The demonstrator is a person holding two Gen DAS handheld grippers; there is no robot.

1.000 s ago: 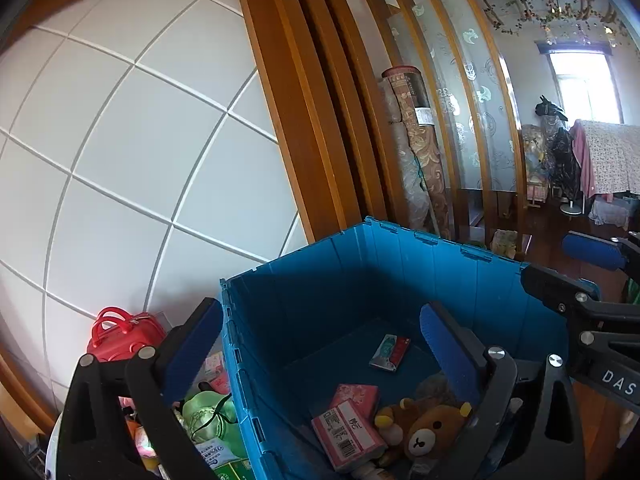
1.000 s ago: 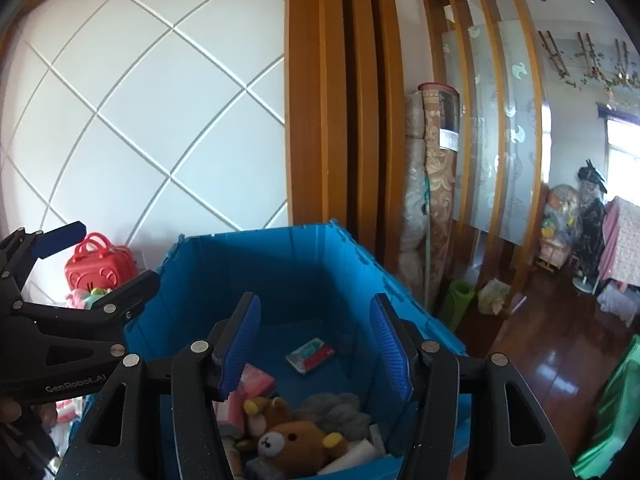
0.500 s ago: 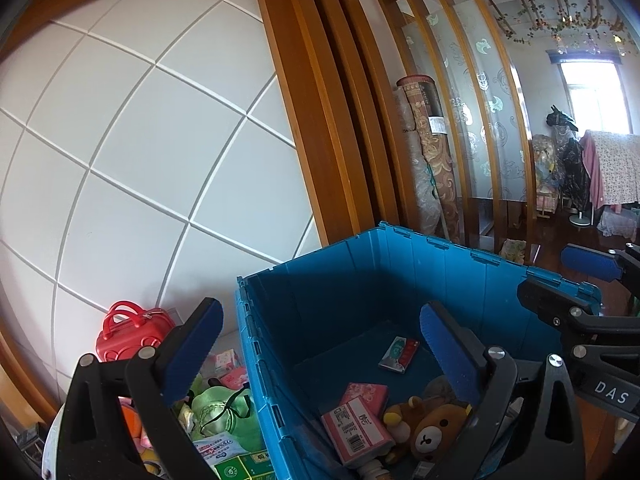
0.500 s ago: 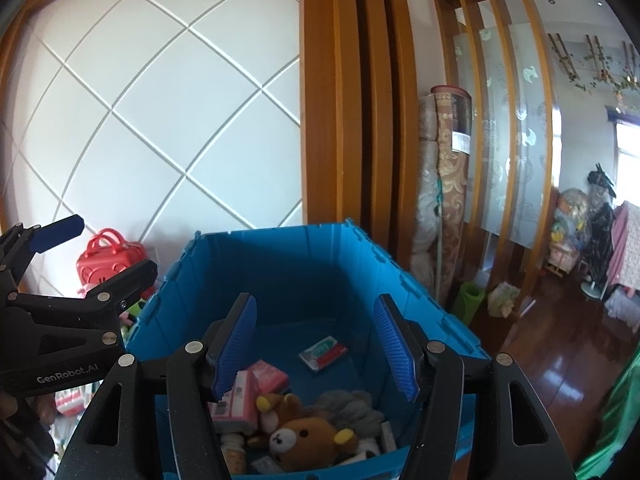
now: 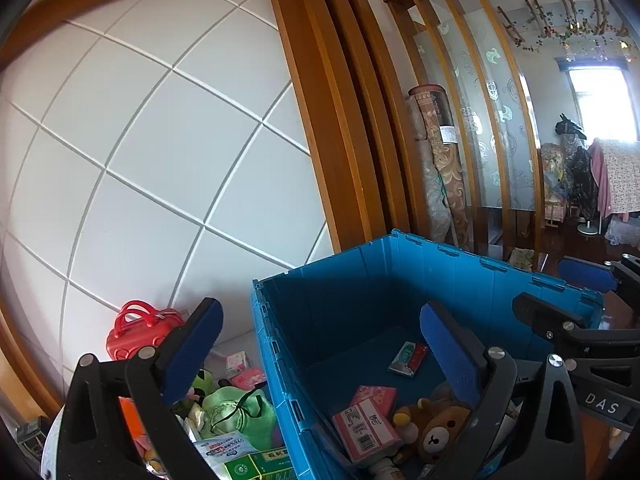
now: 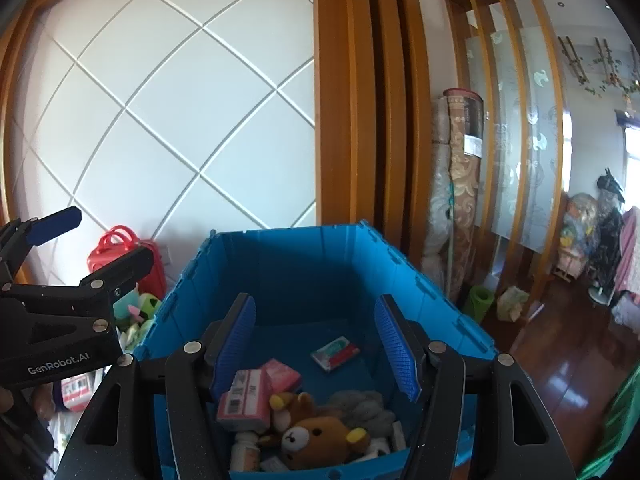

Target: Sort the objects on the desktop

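Both grippers, left [image 5: 320, 354] and right [image 6: 316, 346], gape empty above the blue crate [image 6: 304, 264]; only the left view shows, perhaps, medicine boxes [image 5: 256, 464].

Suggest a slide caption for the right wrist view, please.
Open right gripper above a blue crate holding a teddy bear.

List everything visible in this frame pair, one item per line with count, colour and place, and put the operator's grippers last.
crate: 1, blue, open-topped, centre, before the panelled wall
teddy bear: 1, brown, in the crate, near end
pink boxes: 2, pink, in the crate beside the bear
flat packet: 1, green and red, on the crate floor, far part
grey soft item: 1, grey, in the crate behind the bear
toy suitcase: 1, red, outside the crate, by the wall
green pouch: 1, light green, in the pile outside the crate
rolled rug: 1, patterned brown, upright by the wooden screen
left gripper: 1, black with blue pads, open, empty
right gripper: 1, black with blue pads, open, over the crate
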